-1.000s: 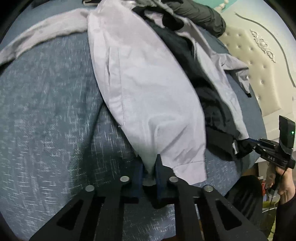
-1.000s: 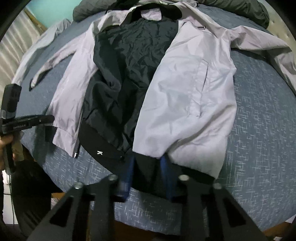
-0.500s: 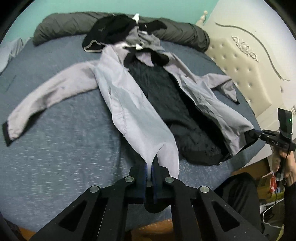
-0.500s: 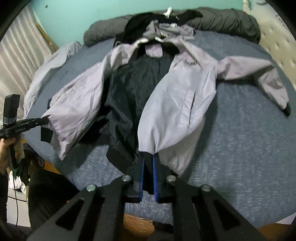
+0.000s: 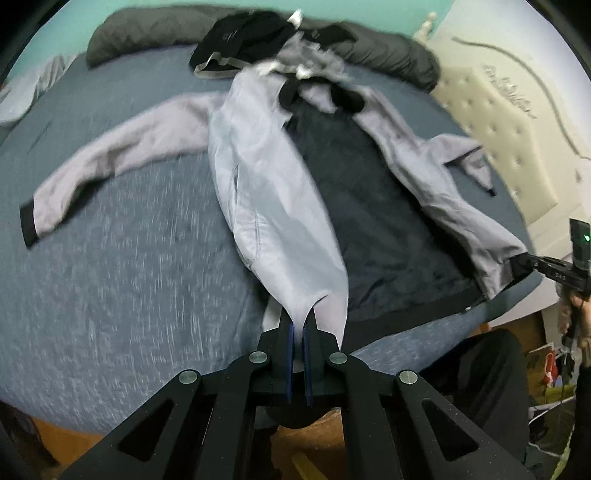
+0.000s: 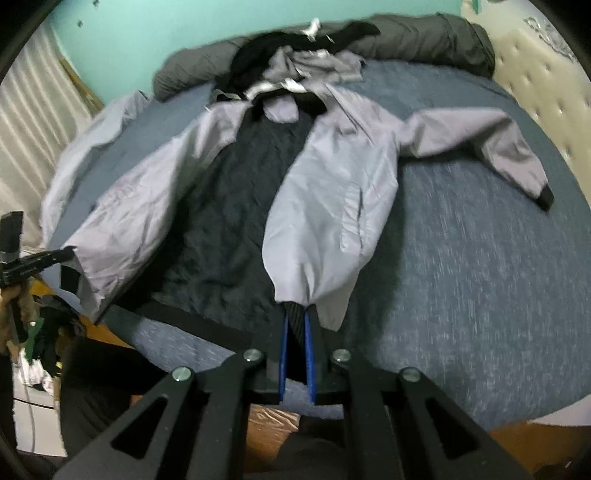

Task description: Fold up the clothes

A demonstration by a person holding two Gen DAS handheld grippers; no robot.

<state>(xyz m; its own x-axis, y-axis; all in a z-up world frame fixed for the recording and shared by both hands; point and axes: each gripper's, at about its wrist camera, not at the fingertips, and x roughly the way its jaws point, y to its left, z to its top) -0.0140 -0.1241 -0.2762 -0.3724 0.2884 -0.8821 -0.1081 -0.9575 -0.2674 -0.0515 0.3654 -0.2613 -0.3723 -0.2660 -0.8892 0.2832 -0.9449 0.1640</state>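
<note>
A light grey jacket (image 5: 266, 192) with a black quilted lining (image 5: 373, 206) lies open on a blue bed, collar at the far end, sleeves spread to both sides. My left gripper (image 5: 298, 321) is shut on the hem corner of one front panel, stretched taut toward me. In the right wrist view the same jacket (image 6: 332, 192) shows its lining (image 6: 229, 221), and my right gripper (image 6: 295, 317) is shut on the black ribbed hem of the other front panel. Each gripper appears at the edge of the other's view, clamped on its hem corner.
The blue bed (image 5: 110, 266) ends just below the hem. A dark grey rolled duvet (image 5: 388, 55) and a pile of black and grey clothes (image 5: 251, 33) lie at the far end. A cream tufted headboard (image 5: 517, 147) stands on the right. Curtains (image 6: 26, 129) hang left.
Both grippers have pulled back and up from the bed with the hem corners held, so the whole jacket is stretched out and lifted at its lower edge.
</note>
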